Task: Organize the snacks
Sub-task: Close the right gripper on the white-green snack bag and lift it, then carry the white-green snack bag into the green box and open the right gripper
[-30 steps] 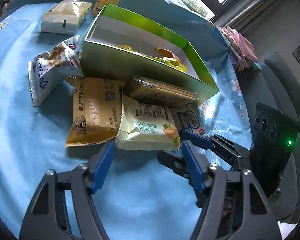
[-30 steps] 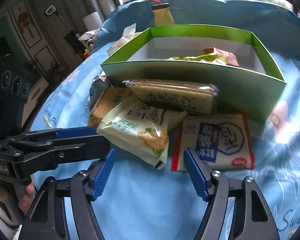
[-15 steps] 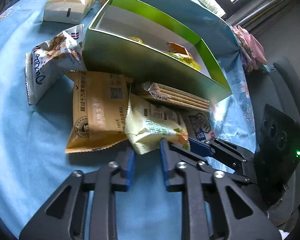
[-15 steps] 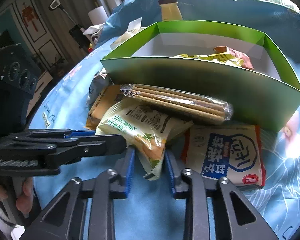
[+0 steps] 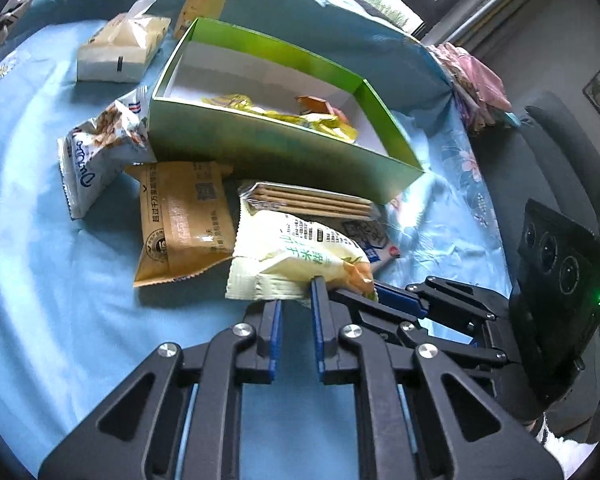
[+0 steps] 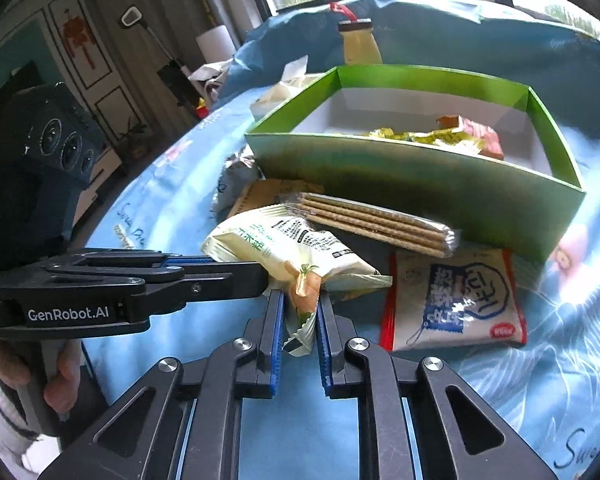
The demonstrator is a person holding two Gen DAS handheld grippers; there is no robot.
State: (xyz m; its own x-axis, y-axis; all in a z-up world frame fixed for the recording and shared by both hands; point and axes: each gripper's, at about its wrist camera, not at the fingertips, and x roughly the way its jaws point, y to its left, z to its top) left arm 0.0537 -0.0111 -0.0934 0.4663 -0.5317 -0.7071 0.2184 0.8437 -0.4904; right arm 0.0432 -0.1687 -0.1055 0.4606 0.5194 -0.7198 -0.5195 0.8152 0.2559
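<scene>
Here both grippers hold one snack, the pale green packet (image 5: 296, 252) at the near edge of the worktop (image 5: 40, 280). The left gripper (image 5: 296, 300) has its jaws clamped on the packet's near seam, having just closed there. The right gripper (image 6: 300, 312) has also just been closing — its jaws pinch the crimped end of the same packet (image 6: 296, 248), which stands up between the blue pads (image 6: 276, 336). In the right wrist view the left gripper (image 6: 260, 272) reaches in from the left side, its tip against the packet, and a hand (image 6: 28, 376) grips its handle.

The packet's far part rests on the pile in front of the green box (image 5: 284, 160): a cracker sleeve (image 5: 311, 200) just behind it, a brown packet (image 5: 180, 220) to its left, and a white-and-blue packet (image 6: 455, 300) with a red border to its right, partly under the crackers. The box sits open near the middle of the worktop, with yellow wrappers (image 5: 300, 118) and an orange one (image 6: 471, 132) inside. A white bag (image 5: 100, 160) leans at the box's left corner — beyond it lie another bag (image 5: 120, 52) and a bottle (image 6: 357, 44) near the far edge.
</scene>
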